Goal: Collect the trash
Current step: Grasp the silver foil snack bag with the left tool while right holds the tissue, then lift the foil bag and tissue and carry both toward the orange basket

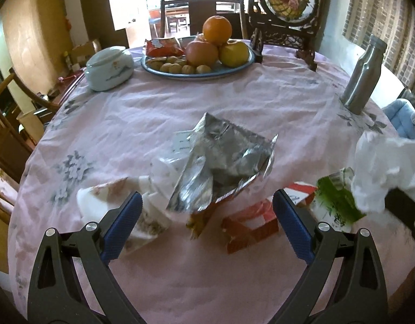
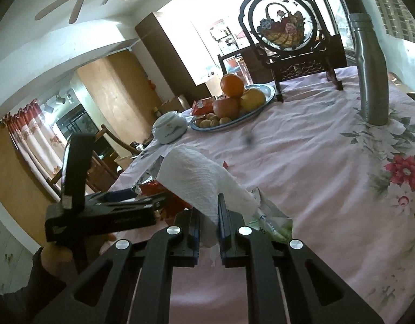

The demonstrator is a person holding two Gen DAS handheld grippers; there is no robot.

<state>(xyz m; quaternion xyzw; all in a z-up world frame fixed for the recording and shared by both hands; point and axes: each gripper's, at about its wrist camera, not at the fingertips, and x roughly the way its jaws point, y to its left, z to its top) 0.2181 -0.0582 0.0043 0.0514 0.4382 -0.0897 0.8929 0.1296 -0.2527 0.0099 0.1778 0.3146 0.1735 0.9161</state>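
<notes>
Trash is mostly uncollected, I judge. From the left wrist view, my left gripper (image 1: 207, 216) hangs open and empty over the pink tablecloth (image 1: 234, 102), its blue pads spread wide. Between them, toward twelve o'clock, lies the crumpled silver foil bag (image 1: 221, 159); a white wrapper (image 1: 118, 210) sits at nine o'clock beside the left pad, a red carton (image 1: 250, 224) at about three o'clock by the right pad, and a green packet (image 1: 334, 202) further out that way. At the three o'clock edge I see a white paper towel (image 1: 383, 167) lifted above the cloth.

From the right wrist view, my right gripper (image 2: 209, 221) is clamped on that paper towel (image 2: 199, 178), which billows up toward twelve o'clock. The green packet (image 2: 277, 224) lies just beyond at two o'clock. The fruit plate (image 2: 266, 97) and steel bottle (image 2: 372, 73) stand well back. I see no bin, so one piece is in hand and the rest remains
</notes>
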